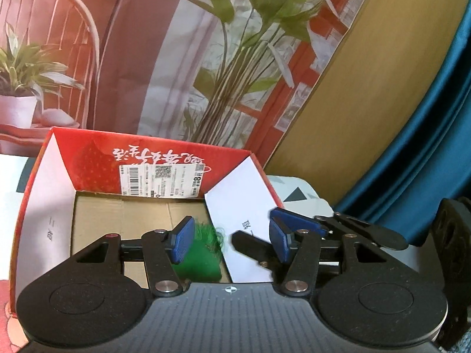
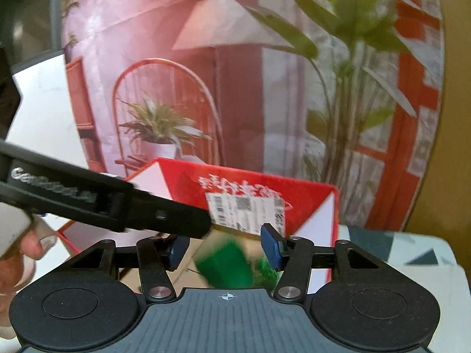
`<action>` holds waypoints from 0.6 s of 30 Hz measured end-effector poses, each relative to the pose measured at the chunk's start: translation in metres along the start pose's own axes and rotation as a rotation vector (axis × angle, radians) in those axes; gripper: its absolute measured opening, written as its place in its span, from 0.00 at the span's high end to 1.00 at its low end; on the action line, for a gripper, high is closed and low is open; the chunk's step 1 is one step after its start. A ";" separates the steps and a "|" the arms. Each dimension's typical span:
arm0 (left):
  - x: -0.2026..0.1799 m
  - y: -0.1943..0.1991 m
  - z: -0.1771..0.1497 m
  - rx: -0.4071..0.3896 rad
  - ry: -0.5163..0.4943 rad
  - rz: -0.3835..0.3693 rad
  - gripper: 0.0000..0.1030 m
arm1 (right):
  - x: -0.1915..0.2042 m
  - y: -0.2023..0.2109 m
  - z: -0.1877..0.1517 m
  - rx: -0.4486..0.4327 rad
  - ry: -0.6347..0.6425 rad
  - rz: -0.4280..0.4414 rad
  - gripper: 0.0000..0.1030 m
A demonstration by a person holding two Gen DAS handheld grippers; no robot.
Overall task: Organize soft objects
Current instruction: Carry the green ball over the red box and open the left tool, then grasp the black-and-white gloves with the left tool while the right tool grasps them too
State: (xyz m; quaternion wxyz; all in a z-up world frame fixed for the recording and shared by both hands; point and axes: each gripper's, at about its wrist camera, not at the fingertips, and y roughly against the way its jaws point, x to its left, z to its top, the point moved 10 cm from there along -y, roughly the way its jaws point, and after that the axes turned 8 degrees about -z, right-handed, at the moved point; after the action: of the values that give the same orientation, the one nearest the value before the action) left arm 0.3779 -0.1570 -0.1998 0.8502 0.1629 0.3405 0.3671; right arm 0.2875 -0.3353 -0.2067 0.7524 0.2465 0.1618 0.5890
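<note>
A green fluffy soft item [image 1: 203, 254] lies on the cardboard floor of an open red box [image 1: 97, 158]. My left gripper [image 1: 231, 241] hangs over the box with its jaws apart. Its left pad is beside the green item and its right pad is well clear of it. My right gripper [image 1: 265, 229] reaches into the box from the right. In the right wrist view the right gripper [image 2: 225, 250] stands open above the blurred green item [image 2: 226, 264]. There one finger [image 2: 132, 209] of the left gripper crosses in front of the red box [image 2: 182, 182].
A printed backdrop [image 1: 164, 58] of plants and a chair stands just behind the box. A wooden board [image 1: 382, 73] and a blue curtain [image 1: 435, 147] rise at the right. A white cloth with dark triangles [image 2: 412, 253] covers the table. A hand [image 2: 17, 253] holds the left gripper.
</note>
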 end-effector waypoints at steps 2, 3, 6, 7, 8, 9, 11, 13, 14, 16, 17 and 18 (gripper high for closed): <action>0.006 0.005 0.000 -0.005 0.012 0.007 0.44 | -0.009 0.000 -0.004 0.009 -0.027 -0.017 0.51; 0.008 0.007 0.000 -0.007 0.017 0.012 0.44 | -0.013 0.000 -0.006 0.011 -0.039 -0.021 0.51; 0.014 0.017 -0.001 -0.007 0.016 0.032 0.44 | -0.021 0.005 -0.011 0.012 -0.068 -0.033 0.51; 0.015 0.022 -0.003 -0.005 0.011 0.039 0.44 | -0.023 0.009 -0.011 0.009 -0.074 -0.033 0.51; 0.016 0.028 -0.006 -0.004 0.004 0.047 0.44 | -0.024 0.013 -0.012 0.005 -0.080 -0.031 0.51; 0.017 0.033 -0.009 -0.004 -0.003 0.053 0.44 | -0.024 0.018 -0.013 -0.002 -0.086 -0.026 0.51; 0.018 0.046 -0.017 -0.006 -0.024 0.068 0.44 | -0.022 0.030 -0.015 -0.014 -0.094 -0.013 0.51; 0.021 0.060 -0.029 -0.004 -0.044 0.085 0.44 | -0.015 0.042 -0.020 -0.024 -0.086 0.002 0.51; 0.023 0.067 -0.037 0.001 -0.048 0.096 0.44 | -0.011 0.047 -0.024 -0.025 -0.076 0.009 0.51; 0.027 0.079 -0.052 0.011 -0.042 0.111 0.44 | 0.000 0.057 -0.035 -0.021 -0.061 0.023 0.51; 0.030 0.084 -0.060 0.016 -0.037 0.118 0.44 | 0.004 0.062 -0.041 -0.016 -0.058 0.033 0.51; 0.031 0.089 -0.068 0.020 -0.034 0.124 0.44 | 0.009 0.065 -0.048 -0.011 -0.058 0.040 0.51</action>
State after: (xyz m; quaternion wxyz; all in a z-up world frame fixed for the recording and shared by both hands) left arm 0.3000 -0.0718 -0.2158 0.8298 0.1985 0.3189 0.4128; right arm 0.2116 -0.3058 -0.2089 0.7460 0.2626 0.1319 0.5976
